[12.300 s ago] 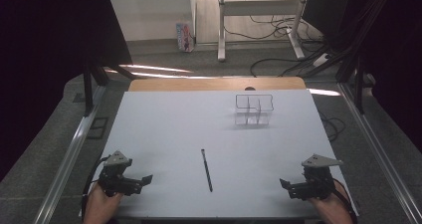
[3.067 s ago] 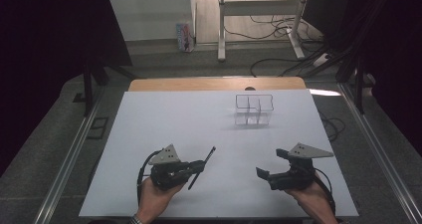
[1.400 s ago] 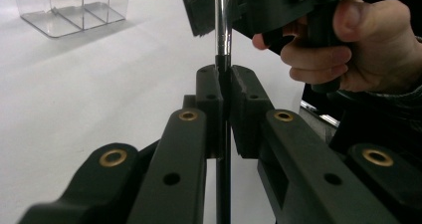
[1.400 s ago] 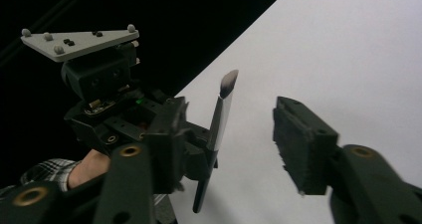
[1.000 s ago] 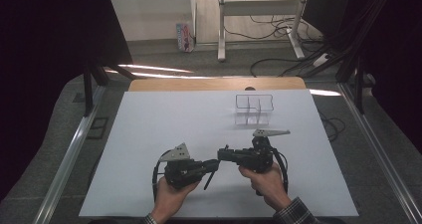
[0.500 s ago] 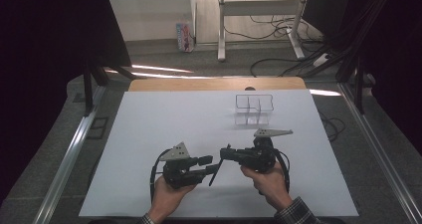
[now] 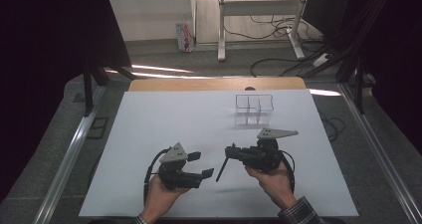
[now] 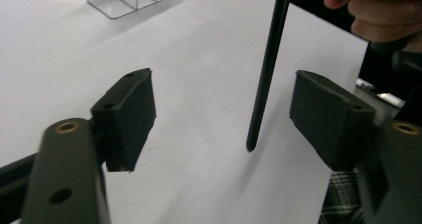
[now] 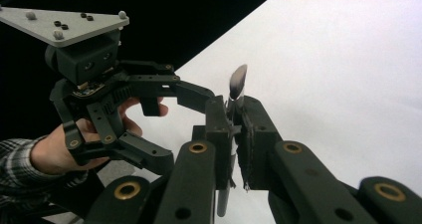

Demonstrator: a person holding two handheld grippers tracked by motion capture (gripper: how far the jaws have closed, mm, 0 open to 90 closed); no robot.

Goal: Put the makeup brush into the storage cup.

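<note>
Black brush (image 7: 222, 168) clamped in right hand-held gripper (image 7: 230, 150), beside opened left one (image 7: 201, 164).

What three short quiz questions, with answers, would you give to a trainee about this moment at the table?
1. True or false: the right gripper is shut on the black pen.
2. How do the jaws of the left gripper stand? A. pressed on the pen; B. open, with the pen's free end between them but untouched; C. shut on nothing.
3. Fill in: the clear divided ___ stands on the white table, farther from the person than both grippers.

Key
1. True.
2. B; they have just been opening.
3. Box.
</note>
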